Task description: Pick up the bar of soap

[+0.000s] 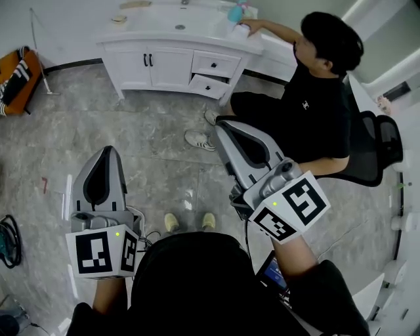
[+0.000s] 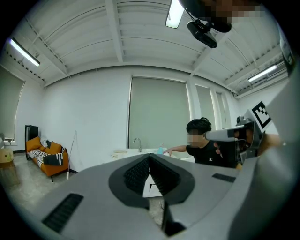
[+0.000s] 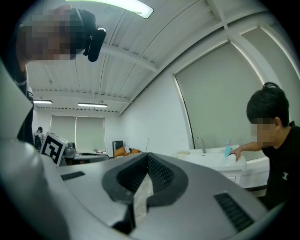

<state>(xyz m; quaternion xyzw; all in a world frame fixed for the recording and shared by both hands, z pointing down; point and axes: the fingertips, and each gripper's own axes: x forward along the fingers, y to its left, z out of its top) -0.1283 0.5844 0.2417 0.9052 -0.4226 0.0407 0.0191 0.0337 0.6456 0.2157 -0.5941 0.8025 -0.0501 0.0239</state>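
Note:
A white vanity (image 1: pixel 167 62) with a sink stands at the far side of the room. On its counter lie two small tan things (image 1: pixel 120 19), too small to tell whether either is the bar of soap. My left gripper (image 1: pixel 107 152) is held over the floor, well short of the vanity, jaws shut with nothing between them. In the left gripper view its ribbed pads meet at the tip (image 2: pixel 150 157). My right gripper (image 1: pixel 222 126) is also raised and shut on nothing, and its pads touch in the right gripper view (image 3: pixel 147 155).
A seated person in black (image 1: pixel 315 111) on an office chair (image 1: pixel 377 147) reaches onto the counter beside a teal bottle (image 1: pixel 234 13). One vanity drawer (image 1: pixel 209 85) hangs open. An orange sofa (image 1: pixel 16 75) stands at the left. Cables (image 1: pixel 8 239) lie on the floor.

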